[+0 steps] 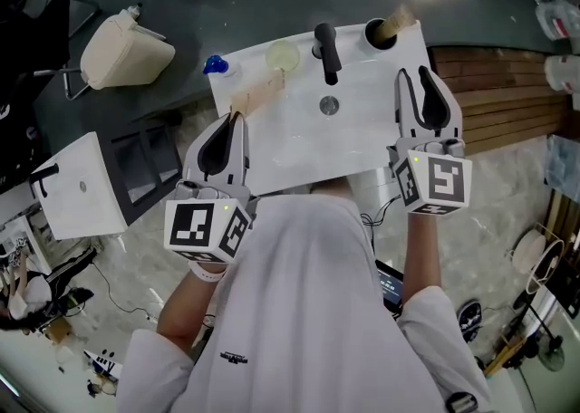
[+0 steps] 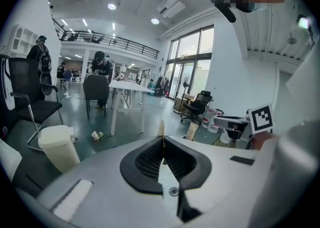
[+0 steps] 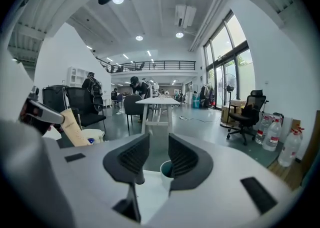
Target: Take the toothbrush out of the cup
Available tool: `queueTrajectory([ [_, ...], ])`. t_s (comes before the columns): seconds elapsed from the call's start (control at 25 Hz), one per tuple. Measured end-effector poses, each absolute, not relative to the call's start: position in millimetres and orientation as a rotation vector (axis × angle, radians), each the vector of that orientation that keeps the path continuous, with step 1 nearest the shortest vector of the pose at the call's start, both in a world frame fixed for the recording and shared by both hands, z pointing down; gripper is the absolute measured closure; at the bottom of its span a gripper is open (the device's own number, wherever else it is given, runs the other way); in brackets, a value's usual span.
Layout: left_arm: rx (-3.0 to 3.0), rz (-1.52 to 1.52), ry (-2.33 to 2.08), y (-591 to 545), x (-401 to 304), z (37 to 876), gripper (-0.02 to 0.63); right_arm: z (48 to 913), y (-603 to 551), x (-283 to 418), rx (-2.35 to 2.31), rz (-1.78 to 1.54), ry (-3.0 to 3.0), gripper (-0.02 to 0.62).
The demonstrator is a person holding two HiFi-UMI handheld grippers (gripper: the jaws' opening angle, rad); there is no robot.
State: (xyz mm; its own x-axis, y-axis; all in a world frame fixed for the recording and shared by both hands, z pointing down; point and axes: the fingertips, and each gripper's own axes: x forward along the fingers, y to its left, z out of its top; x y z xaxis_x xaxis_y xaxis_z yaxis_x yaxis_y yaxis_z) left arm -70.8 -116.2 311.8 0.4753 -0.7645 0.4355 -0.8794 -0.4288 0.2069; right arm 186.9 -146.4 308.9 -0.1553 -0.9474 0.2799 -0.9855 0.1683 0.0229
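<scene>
My left gripper (image 1: 237, 117) is over the left part of the white basin top (image 1: 362, 144), shut on a flat tan toothbrush (image 1: 261, 91) that sticks out ahead of its tips. In the left gripper view the jaws (image 2: 162, 139) meet, with the toothbrush's thin edge (image 2: 161, 127) rising from them. The right gripper view shows the toothbrush (image 3: 75, 127) at the left. My right gripper (image 1: 414, 73) is open and holds nothing. It points at a dark cup (image 1: 379, 33) on the back right corner. That cup (image 3: 165, 171) shows just beyond the open jaws (image 3: 157, 139). Another tan piece (image 1: 397, 22) stands in it.
A black tap (image 1: 326, 51) and a drain (image 1: 328, 105) sit mid-basin. A clear cup (image 1: 283, 56) and a blue object (image 1: 215, 64) lie at the back left. A cream bin (image 1: 127, 49) and a white cabinet (image 1: 82, 189) stand to the left, wooden slats (image 1: 507, 99) to the right.
</scene>
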Motion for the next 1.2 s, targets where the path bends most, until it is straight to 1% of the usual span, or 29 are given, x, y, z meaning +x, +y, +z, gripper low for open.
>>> queueTrajectory([
  [0.36,2.261,0.485,-1.360,-133,-40,336,0.600,352,-204,236,1.872,0.307,-2.184,0.503],
  [0.56,2.229,0.527,-1.371,-138,-34,349,0.600,381,-226,254,1.857,0.335,-2.158,0.502],
  [1.2,2.125,0.583,-1.379,-135,-36,379,0.600,432,-267,261,1.760,0.383,-2.155,0.497],
])
